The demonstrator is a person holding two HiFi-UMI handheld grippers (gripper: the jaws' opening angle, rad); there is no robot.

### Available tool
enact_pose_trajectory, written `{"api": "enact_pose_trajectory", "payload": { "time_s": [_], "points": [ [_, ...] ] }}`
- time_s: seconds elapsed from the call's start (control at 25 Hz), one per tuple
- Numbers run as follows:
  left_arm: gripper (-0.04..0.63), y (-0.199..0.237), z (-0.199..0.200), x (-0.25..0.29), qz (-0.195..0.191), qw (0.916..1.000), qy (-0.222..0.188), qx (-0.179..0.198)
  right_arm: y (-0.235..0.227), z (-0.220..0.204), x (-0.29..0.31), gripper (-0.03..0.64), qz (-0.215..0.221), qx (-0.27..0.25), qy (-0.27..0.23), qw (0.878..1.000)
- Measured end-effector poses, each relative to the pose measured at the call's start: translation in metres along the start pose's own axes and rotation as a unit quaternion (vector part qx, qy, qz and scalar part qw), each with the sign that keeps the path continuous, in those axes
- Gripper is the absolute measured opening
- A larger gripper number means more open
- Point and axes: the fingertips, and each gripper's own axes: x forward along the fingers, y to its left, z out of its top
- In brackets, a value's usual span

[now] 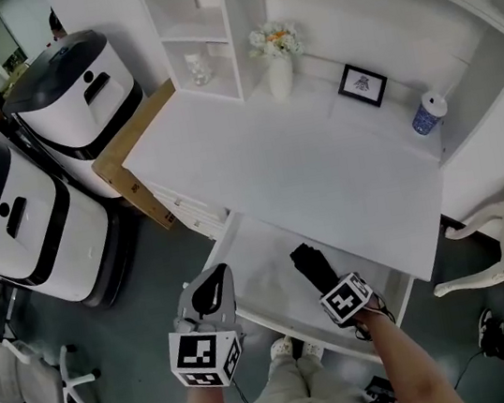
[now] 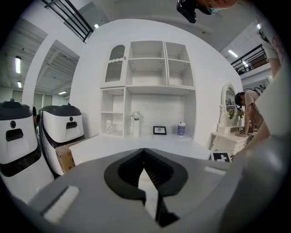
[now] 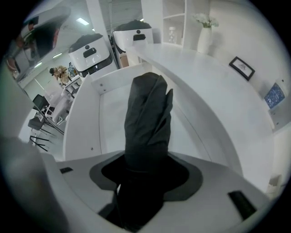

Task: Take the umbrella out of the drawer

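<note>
Black umbrella sits clamped between the jaws of the right gripper.

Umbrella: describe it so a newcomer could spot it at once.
Under the white desk's front edge, an open drawer juts toward the person. Over it, the right gripper grips a folded black umbrella, the only dark thing against the drawer's white.

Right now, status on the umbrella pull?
Left gripper shut, empty, beside the drawer front. Right gripper shut on the black umbrella, over the open drawer. Nothing else visible in the drawer; desk top overhangs its back.
</note>
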Motion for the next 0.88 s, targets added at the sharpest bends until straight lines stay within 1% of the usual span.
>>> {"api": "enact_pose_trajectory", "payload": {
  "time_s": [0.44,0.6,0.72,0.88],
  "points": [
    [0.008,-0.013,0.035,-0.009,-0.005,0.999,-0.042,0.013,0.005,0.013,-0.042,0.239,-0.01,-0.026,-0.03,0.999],
    [0.008,-0.022,0.048,-0.012,-0.012,0.9981,-0.057,0.021,0.008,0.021,-0.063,0.239,-0.001,-0.018,-0.055,0.998],
    [0.008,-0.028,0.057,-0.013,-0.018,0.9973,-0.066,0.027,0.005,0.026,-0.078,0.239,-0.008,-0.012,-0.072,0.997],
    [0.008,-0.035,0.07,-0.013,-0.024,0.996,-0.078,0.037,-0.001,0.032,-0.1,0.239,-0.019,0.008,-0.096,0.995]
  ]
}}
